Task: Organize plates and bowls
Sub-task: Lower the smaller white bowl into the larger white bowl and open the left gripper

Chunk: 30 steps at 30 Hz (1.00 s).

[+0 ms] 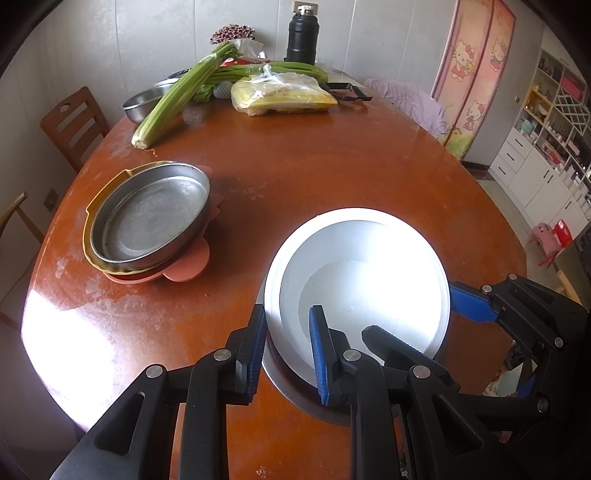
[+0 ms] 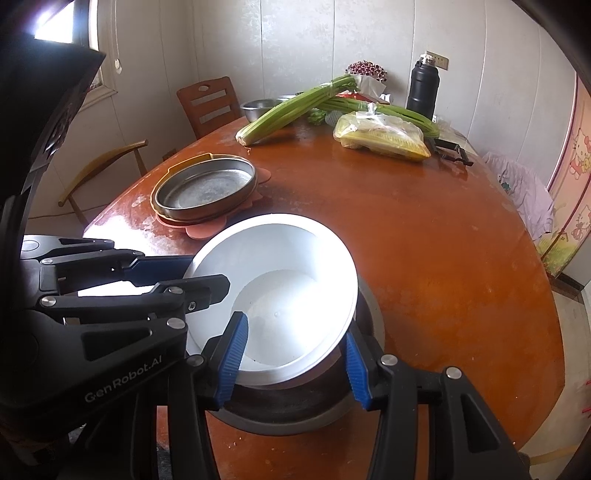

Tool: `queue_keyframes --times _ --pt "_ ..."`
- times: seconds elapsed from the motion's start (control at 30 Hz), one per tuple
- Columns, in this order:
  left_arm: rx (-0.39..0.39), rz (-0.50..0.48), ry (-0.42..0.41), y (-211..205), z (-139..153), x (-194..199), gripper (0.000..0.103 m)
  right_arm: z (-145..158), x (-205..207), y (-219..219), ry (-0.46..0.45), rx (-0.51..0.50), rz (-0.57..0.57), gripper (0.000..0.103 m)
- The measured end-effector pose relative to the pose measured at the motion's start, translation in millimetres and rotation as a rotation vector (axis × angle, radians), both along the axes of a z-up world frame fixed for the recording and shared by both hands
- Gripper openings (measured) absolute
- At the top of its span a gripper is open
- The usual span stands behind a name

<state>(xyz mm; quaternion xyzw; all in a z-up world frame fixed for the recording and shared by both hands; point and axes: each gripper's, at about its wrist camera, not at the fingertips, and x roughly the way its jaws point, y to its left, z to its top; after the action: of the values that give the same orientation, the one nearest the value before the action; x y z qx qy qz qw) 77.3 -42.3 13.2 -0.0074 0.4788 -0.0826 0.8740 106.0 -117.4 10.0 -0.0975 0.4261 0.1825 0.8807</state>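
the white bowl (image 1: 364, 280) sat tilted in a metal bowl (image 2: 295, 413) at the table's (image 1: 332, 166) near edge, each gripper, left (image 1: 286, 354) and right (image 2: 293, 360), straddling its rim with jaws spread, seemingly to nest it squarely, while the plate stack (image 1: 147, 218) waited well apart.

We note a round brown wooden table (image 1: 332, 155). At its far end lie celery stalks (image 1: 177, 99), a clear bag of yellow food (image 1: 284, 94), a black flask (image 1: 302, 37) and a dried flower bunch (image 1: 232, 34). A wooden chair (image 1: 74, 125) stands far left. A white cabinet (image 1: 543, 162) stands at right, a pink cartoon-cat curtain (image 1: 476, 70) beside it.
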Motion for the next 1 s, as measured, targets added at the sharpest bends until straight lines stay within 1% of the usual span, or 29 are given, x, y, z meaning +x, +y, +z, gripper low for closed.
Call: queue_keyframes --times 0.37,0.53,0.6,0.63,0.67,0.73,1.0 --pt "-0.013 -0.005 0.003 1 2 1 0.025 2 -1 1 -0.01 -0.007 0.001 0.05" --pt "-0.024 -0.01 -0.009 2 6 -1 0.026 3 0 0 -0.021 -0.008 -0.003 0.051" --pt "-0.029 -0.009 -0.02 3 8 -1 0.027 4 1 0 -0.024 -0.012 -0.004 0.051" --pt "-0.034 -0.012 -0.024 2 10 -1 0.031 4 1 0 -0.024 -0.013 -0.005 0.051" --pt "-0.039 -0.017 -0.028 3 11 -2 0.036 5 1 0 -0.024 -0.013 -0.004 0.052" --pt "-0.048 -0.029 -0.034 1 14 -3 0.041 5 1 1 -0.026 -0.012 0.001 0.053" --pt "-0.046 -0.033 -0.055 -2 22 -4 0.042 9 2 1 -0.038 -0.011 0.005 0.056"
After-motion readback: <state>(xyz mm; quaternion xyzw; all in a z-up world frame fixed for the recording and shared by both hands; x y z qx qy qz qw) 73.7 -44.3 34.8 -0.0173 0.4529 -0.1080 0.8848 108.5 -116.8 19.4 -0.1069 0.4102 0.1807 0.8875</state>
